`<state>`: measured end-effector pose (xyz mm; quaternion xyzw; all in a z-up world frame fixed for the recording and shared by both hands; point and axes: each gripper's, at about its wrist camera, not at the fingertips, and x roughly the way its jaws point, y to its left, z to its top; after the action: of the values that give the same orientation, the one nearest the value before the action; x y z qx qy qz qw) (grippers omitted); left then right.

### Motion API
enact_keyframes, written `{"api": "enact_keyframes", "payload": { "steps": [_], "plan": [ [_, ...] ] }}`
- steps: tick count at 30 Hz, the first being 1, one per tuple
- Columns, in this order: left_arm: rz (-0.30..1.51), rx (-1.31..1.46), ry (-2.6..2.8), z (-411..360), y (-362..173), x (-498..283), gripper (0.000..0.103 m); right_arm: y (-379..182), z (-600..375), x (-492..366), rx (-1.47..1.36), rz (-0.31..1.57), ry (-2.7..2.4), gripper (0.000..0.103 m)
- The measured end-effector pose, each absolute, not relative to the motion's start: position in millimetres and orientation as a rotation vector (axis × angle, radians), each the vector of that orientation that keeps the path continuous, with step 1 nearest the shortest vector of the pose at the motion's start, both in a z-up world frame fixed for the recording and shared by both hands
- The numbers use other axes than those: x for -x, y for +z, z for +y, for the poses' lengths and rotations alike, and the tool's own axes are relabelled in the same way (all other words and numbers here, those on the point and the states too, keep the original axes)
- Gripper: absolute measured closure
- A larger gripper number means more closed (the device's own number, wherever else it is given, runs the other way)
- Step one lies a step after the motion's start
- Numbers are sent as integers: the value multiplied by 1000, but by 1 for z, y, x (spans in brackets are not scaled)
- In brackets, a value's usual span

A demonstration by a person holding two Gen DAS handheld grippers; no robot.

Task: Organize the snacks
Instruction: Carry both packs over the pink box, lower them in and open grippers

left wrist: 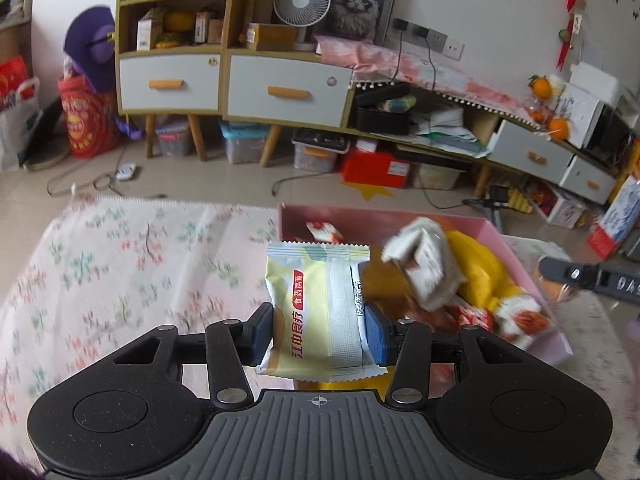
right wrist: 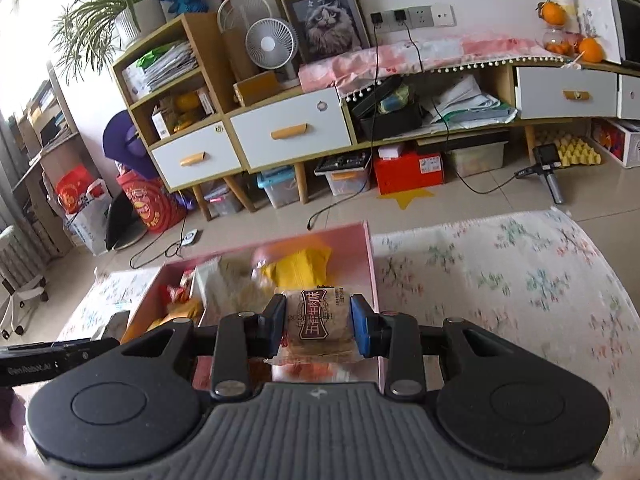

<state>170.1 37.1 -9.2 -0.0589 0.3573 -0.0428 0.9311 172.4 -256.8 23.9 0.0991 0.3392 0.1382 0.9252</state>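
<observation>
Both claws are loaded here. The left claw (left wrist: 318,330) is pinching a pale yellow packet (left wrist: 316,308) across its short side, so the packet's long axis runs straight out ahead of the pads, standing nearly upright. The right claw (right wrist: 319,326) is clamped on a small brown packet (right wrist: 320,322), also sticking forward between the pads.

The relation that matters: the pink box (left wrist: 516,256) sits just ahead of the left claw and off to its right, while for the right claw it lies ahead and to its left, its wall (right wrist: 370,256) just past the pads. Looks like each snack is over or near the box edge, with the mat (left wrist: 140,248) wide open on each claw's outer side. Beyond that, floor and the cabinet (left wrist: 288,88)
</observation>
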Motion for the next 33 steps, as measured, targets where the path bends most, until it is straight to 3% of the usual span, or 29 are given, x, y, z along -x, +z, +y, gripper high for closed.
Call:
{"api": "enact_keyframes", "payload": {
  "steps": [22, 25, 27, 33],
  "plan": [
    [721, -21, -113, 15, -21, -221, 54, 7, -247, -229, -225, 713, 270, 68],
    [709, -10, -116, 15, -21, -220, 38, 9, -248, -230, -235, 704, 277, 50],
    [698, -4, -110, 16, -20, -220, 29, 11, -247, -230, -228, 700, 277, 50],
    [695, 3, -120, 14, -16, -211, 21, 20, -247, -225, -190, 689, 267, 42]
  ]
}}
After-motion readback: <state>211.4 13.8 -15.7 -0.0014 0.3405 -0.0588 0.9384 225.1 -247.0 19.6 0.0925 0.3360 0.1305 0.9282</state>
